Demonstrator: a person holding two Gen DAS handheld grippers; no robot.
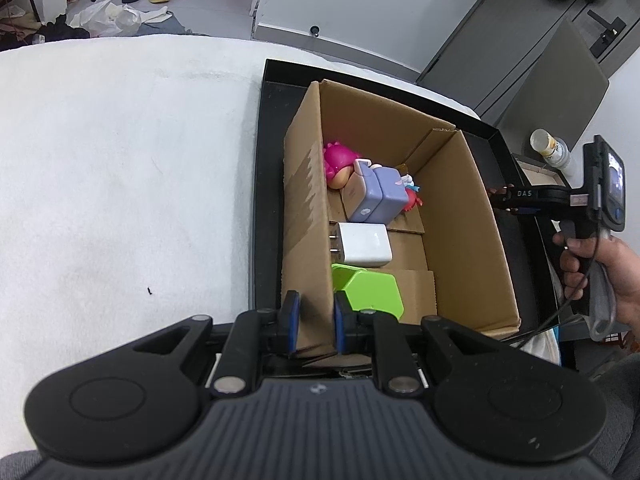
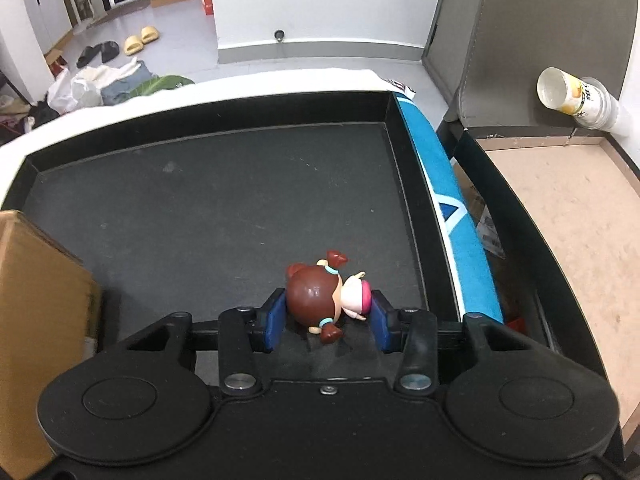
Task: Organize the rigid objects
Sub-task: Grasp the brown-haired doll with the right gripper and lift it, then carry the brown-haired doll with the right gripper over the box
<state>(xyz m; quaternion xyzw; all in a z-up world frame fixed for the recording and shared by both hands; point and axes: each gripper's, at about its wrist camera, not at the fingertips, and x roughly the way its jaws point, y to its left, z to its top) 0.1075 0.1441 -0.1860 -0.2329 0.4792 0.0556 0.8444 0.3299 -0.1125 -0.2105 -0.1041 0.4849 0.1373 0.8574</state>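
A cardboard box [image 1: 460, 216] stands in a black tray [image 1: 268, 168]. Inside lie a pink-haired figurine [image 1: 338, 166], a purple case [image 1: 374, 194], a white charger [image 1: 362, 244] and a green object [image 1: 370, 290]. My left gripper [image 1: 315, 322] straddles the box's near left wall, its jaws close on it. My right gripper [image 2: 327, 320] has its jaws around a brown-haired doll figurine [image 2: 320, 300] lying on the tray floor [image 2: 224, 200]. The blue pads [image 2: 276, 322] touch the doll or nearly so. The right gripper also shows in the left wrist view [image 1: 520, 200].
The tray sits on a white cloth [image 1: 120, 180]. The box's corner [image 2: 36, 280] is left of the right gripper. A blue strip [image 2: 452, 216] runs along the tray's right rim. A side table [image 2: 560, 208] with a paper cup [image 2: 576, 98] stands to the right.
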